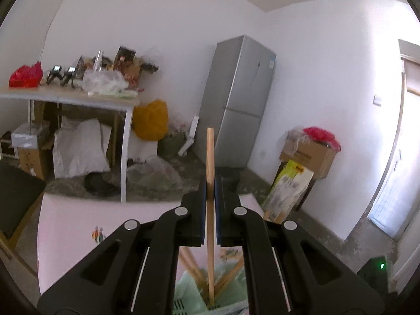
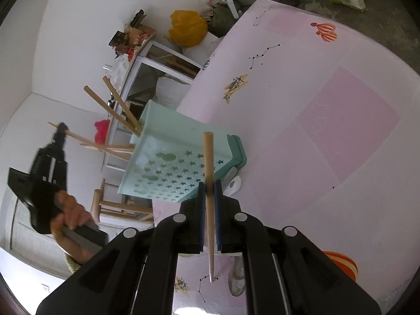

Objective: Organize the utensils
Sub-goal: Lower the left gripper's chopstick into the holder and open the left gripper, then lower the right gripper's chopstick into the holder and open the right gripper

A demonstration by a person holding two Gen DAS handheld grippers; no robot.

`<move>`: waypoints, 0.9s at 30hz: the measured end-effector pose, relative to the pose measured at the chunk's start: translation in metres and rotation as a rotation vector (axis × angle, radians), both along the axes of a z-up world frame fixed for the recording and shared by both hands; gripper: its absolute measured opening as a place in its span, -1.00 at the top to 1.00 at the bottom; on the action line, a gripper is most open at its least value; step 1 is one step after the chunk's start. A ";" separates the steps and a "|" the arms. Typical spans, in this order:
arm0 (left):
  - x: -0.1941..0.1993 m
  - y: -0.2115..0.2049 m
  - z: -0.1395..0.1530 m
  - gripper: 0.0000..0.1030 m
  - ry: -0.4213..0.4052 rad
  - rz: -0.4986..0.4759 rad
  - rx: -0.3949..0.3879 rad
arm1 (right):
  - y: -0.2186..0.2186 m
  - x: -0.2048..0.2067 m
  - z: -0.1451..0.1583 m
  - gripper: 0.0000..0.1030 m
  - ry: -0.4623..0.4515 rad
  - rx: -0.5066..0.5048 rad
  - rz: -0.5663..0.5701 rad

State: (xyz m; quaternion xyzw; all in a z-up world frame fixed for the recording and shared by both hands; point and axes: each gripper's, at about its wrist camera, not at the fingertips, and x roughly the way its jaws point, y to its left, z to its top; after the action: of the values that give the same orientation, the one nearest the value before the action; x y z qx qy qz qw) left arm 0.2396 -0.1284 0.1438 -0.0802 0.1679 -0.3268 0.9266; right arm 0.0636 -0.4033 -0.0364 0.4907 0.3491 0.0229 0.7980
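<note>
My left gripper (image 1: pixel 210 186) is shut on a wooden chopstick (image 1: pixel 210 152) that stands upright, its lower end down in the pale green utensil basket (image 1: pixel 189 296) below. My right gripper (image 2: pixel 209 191) is shut on another wooden chopstick (image 2: pixel 208 155), held above the table beside the green basket (image 2: pixel 168 168) with star-shaped holes. Several more chopsticks (image 2: pixel 115 105) stick out of the basket's top. The left gripper (image 2: pixel 59 131) shows at the left of the right wrist view, pinching a chopstick. A white spoon (image 2: pixel 233 183) lies by the basket's base.
The table has a pink patterned cloth (image 2: pixel 328 120). Behind stand a cluttered white side table (image 1: pixel 78 97), a grey fridge (image 1: pixel 236 99), cardboard boxes (image 1: pixel 307 157) and a wooden chair (image 2: pixel 113 204). A second utensil lies under the right gripper (image 2: pixel 236 278).
</note>
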 end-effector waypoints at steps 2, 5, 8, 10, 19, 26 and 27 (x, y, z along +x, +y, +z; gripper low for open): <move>-0.001 0.005 -0.008 0.91 0.027 -0.003 -0.006 | 0.000 0.000 0.000 0.87 0.000 0.001 0.000; -0.004 0.014 -0.017 0.70 0.069 -0.007 -0.001 | 0.000 0.000 0.000 0.87 -0.001 0.000 0.000; -0.012 0.027 -0.024 0.48 0.096 -0.006 0.000 | 0.001 -0.001 0.001 0.87 -0.006 -0.001 0.000; -0.019 0.036 -0.027 0.36 0.110 -0.003 0.013 | 0.001 -0.002 0.003 0.87 -0.012 -0.005 0.000; -0.062 0.078 -0.050 -0.01 0.188 0.025 0.070 | 0.006 -0.011 0.034 0.87 -0.091 -0.044 0.024; -0.086 0.095 -0.073 -0.27 0.278 0.087 0.174 | 0.013 -0.009 0.087 0.87 -0.206 -0.139 0.067; -0.087 0.098 -0.074 -0.31 0.288 0.096 0.183 | 0.014 -0.007 0.094 0.87 -0.218 -0.151 0.072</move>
State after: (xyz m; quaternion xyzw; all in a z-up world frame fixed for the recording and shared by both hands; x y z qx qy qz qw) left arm 0.1527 -0.0308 0.0693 -0.0493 0.3240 -0.2505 0.9110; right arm 0.0561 -0.3897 0.0581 0.4108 0.2782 0.0782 0.8647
